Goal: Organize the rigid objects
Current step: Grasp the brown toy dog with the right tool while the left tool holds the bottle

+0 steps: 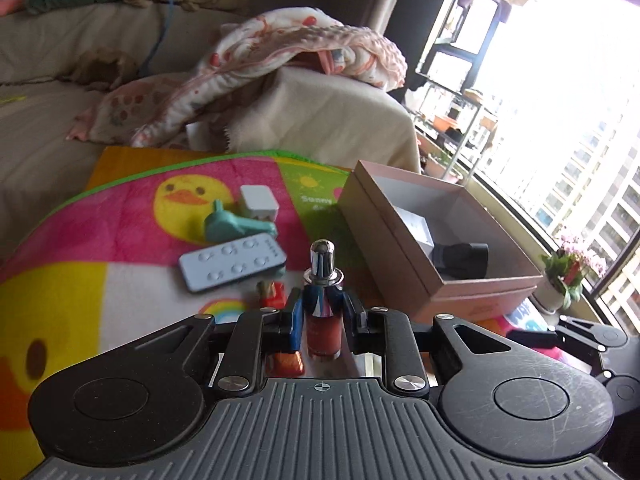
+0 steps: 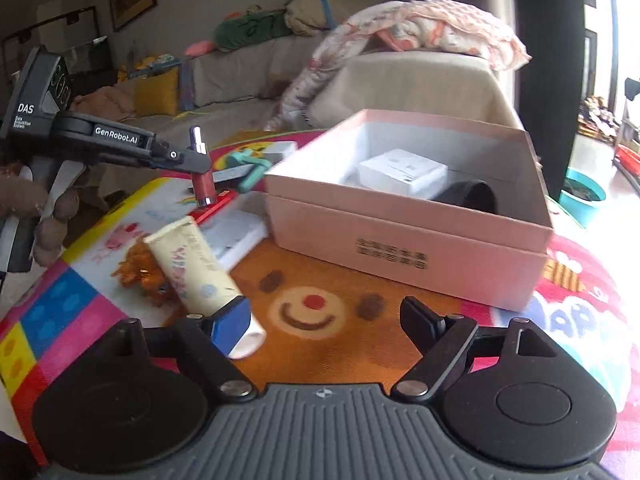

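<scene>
Play mat (image 2: 340,280), pink box (image 2: 400,224) at rear. We see left gripper (image 1: 320,312) clamped on glass bottle (image 1: 322,300): slick, fragile; hold mid-body. Right gripper (image 2: 324,324) apart, w/ nothing between.

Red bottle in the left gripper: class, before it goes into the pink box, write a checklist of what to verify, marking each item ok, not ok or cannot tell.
1. Left gripper shut on the red bottle: ok, both fingers press its sides.
2. Bottle upright, chrome cap on top: ok.
3. Bottle lifted off the blanket: ok, the right wrist view shows its base above the blanket.
4. Pink box open: ok, no lid on it.
5. Free room inside, beside the white box and black object: cannot tell, the floor is partly hidden.
6. Right gripper out of the path: ok, open and in front of the box, beside the cream tube.
</scene>
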Action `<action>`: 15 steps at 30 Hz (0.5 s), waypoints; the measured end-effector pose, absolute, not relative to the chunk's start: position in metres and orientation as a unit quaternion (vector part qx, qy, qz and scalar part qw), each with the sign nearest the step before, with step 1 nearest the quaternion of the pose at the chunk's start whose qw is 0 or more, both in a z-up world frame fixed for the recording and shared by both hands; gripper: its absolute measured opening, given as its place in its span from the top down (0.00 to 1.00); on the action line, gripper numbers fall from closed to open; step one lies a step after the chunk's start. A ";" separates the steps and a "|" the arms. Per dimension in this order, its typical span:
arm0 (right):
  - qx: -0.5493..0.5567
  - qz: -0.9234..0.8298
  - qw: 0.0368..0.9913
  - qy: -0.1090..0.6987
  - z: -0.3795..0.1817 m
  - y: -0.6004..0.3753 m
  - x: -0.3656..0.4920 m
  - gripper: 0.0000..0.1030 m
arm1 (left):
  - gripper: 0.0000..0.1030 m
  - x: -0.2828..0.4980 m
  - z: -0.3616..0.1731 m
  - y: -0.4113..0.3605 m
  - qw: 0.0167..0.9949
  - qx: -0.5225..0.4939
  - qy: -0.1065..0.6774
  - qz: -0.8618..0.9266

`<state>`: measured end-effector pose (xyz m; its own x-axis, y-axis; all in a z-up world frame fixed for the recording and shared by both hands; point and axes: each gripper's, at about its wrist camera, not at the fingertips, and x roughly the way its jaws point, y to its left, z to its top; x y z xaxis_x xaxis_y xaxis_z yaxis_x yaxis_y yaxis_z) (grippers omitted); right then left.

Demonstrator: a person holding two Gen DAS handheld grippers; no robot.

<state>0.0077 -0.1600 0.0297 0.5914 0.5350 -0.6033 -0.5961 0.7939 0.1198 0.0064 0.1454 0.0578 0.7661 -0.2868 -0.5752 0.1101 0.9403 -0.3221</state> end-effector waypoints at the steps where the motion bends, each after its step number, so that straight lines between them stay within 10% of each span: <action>1: -0.061 0.329 0.889 0.313 0.034 -0.149 0.004 0.20 | 0.77 -0.005 0.057 0.149 0.931 -0.138 0.324 -0.098; 15: -0.141 0.371 0.860 0.322 0.034 -0.037 -0.039 0.24 | 0.77 -0.087 0.043 0.163 0.914 -0.141 0.366 -0.107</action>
<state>-0.0388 -0.0369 0.0340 0.5180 0.5472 -0.6575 -0.7280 0.6855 -0.0031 -0.0868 0.1633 0.0432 0.7088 -0.2981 -0.6393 0.0915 0.9375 -0.3358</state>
